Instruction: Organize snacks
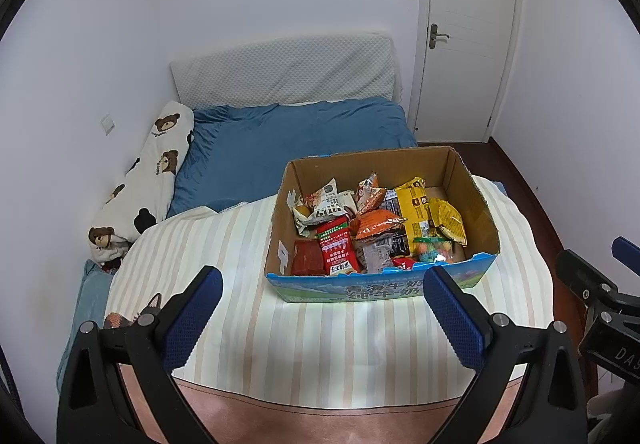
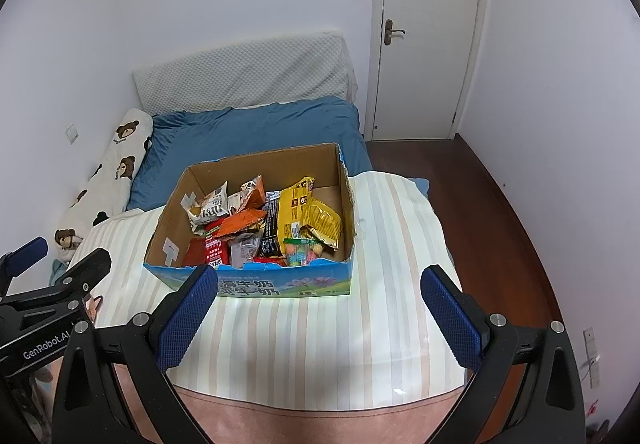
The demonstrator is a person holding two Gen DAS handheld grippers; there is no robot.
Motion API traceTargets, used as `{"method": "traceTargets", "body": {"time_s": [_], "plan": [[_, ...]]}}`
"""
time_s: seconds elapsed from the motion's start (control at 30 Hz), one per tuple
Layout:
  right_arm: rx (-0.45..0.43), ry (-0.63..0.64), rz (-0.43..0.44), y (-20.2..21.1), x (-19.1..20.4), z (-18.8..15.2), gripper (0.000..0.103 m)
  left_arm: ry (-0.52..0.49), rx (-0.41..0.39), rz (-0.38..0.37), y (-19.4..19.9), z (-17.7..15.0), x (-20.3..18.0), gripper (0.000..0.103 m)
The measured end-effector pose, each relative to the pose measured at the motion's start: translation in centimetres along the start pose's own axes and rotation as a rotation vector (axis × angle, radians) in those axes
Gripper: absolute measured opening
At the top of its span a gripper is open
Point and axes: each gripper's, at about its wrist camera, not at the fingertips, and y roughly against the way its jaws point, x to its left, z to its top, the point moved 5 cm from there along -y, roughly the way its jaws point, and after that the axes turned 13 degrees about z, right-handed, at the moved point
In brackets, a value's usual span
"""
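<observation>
**Snack box on the striped bed**

An open brown cardboard box [image 1: 472, 180] with a blue printed front sits on the cream-striped quilt [image 1: 312, 340], heaped with crinkly foil snack packets [image 1: 416, 212]. Left gripper [image 1: 322, 314] and right gripper [image 2: 320, 314] hover nearby, jaws spread, empty.

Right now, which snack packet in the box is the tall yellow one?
The big yellow packet standing toward the right of the cardboard box, behind the crumpled yellow bag; the others are red, orange or white.
</observation>
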Motion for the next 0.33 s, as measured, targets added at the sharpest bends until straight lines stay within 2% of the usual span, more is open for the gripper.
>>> {"method": "traceTargets", "body": {"time_s": [0.33], "plan": [[0.002,-0.006,-0.002,0.11,0.08,-0.35,0.103,-0.003,0.0,-0.003,0.06,-0.01,-0.1,0.103]]}}
